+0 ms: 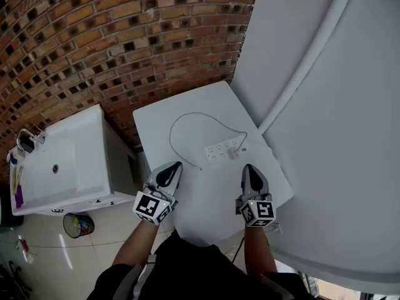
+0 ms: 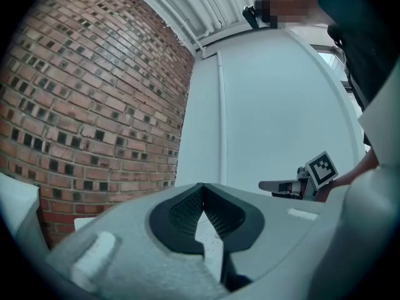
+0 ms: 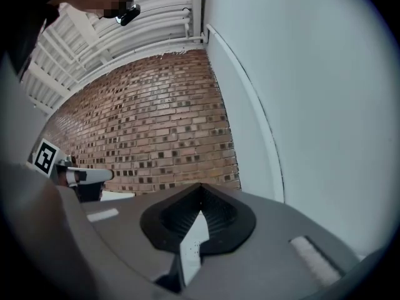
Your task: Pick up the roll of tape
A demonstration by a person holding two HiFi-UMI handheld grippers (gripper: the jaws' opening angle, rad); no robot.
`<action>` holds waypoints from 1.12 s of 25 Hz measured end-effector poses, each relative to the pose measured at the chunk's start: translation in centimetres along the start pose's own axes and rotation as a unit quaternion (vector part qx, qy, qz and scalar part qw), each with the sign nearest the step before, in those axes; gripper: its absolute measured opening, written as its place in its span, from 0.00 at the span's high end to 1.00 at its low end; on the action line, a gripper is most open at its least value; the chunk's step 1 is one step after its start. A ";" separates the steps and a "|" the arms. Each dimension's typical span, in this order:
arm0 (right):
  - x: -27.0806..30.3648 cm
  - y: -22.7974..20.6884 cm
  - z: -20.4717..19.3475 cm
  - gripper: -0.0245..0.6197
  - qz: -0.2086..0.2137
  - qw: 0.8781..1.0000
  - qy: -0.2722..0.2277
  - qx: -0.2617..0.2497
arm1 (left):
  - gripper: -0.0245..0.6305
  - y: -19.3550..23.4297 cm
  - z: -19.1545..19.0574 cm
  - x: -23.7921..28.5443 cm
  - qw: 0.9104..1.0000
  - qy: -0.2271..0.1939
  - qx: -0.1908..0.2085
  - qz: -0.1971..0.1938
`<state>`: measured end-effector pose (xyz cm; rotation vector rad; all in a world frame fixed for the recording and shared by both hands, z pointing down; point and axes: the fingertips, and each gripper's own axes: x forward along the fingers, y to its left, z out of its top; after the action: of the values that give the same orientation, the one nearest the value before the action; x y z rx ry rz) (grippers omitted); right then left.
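No roll of tape shows in any view. In the head view my left gripper (image 1: 178, 165) and my right gripper (image 1: 247, 167) hover side by side over the near part of a white table (image 1: 212, 195), both pointing toward the brick wall. Each is shut with nothing between its jaws. The left gripper view shows its jaws (image 2: 201, 187) closed tip to tip, with the right gripper (image 2: 265, 185) off to its right. In the right gripper view the jaws (image 3: 200, 187) are likewise closed, and the left gripper (image 3: 106, 174) appears at the left.
A white power strip (image 1: 223, 150) with a thin looped cord (image 1: 181, 120) lies on the table ahead of the grippers. A white sink cabinet (image 1: 59, 164) stands at the left, a small bin (image 1: 78, 224) beside it. Brick wall (image 1: 106, 36) behind, white wall (image 1: 331, 105) at right.
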<state>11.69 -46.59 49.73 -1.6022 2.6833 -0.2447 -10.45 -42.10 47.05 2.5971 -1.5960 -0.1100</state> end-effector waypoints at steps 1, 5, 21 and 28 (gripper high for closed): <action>0.3 0.2 -0.3 0.95 0.002 1.000 0.005 -0.004 | 0.96 0.1 -0.6 0.6 1.000 0.005 -0.001 -0.009; 1.2 -0.6 -2.8 0.95 -0.003 0.999 0.033 0.000 | 0.96 -0.3 -3.2 2.7 0.999 0.028 -0.006 -0.043; 3.6 -4.3 -11.0 0.95 -0.022 0.992 0.124 -0.013 | 0.96 -1.0 -13.0 9.8 0.987 0.115 -0.050 -0.100; 5.1 -5.5 -13.5 0.95 -0.026 0.987 0.158 -0.015 | 0.96 -1.6 -18.8 13.2 0.969 0.211 -0.006 -0.132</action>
<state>12.94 -51.83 64.22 -1.7799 2.8850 -0.5017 -1.00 -52.38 65.37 2.5783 -1.1018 0.3874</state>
